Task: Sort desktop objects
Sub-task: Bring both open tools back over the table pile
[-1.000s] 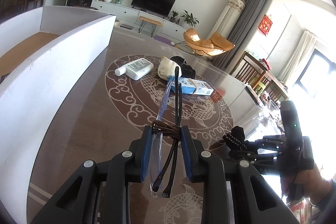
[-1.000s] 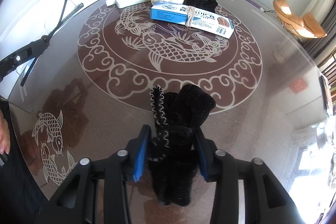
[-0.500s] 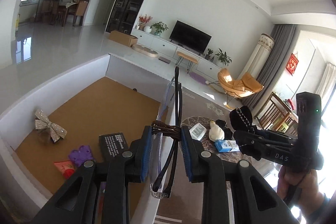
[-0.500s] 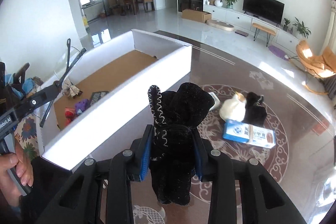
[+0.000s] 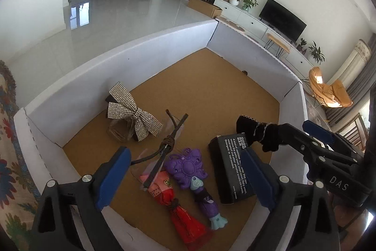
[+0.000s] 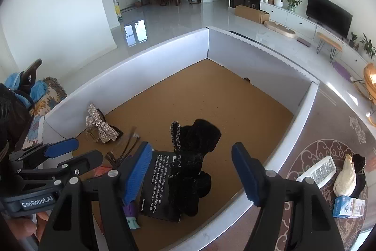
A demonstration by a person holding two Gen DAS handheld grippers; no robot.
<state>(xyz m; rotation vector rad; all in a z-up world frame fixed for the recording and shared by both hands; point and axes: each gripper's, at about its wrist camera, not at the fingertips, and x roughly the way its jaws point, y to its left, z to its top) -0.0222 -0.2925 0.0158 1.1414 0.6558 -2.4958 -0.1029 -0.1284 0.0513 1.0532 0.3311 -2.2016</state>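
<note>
Since half a second ago both tools opened over the white box (image 5: 164, 39): left tool (image 5: 183, 171) wide, glasses (image 5: 162, 154) dropped below; right tool (image 6: 190, 171) wide, black sock (image 6: 195, 157) lying on the black box (image 5: 232, 168). Remaining items sit far right on the bench (image 6: 329, 133), nearer the right tool.

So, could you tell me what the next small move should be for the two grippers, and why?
Probably lift both out of the white box: the left gripper and right gripper show jaws wide open, the glasses and black sock lie inside, and a white bottle waits on the table.
</note>
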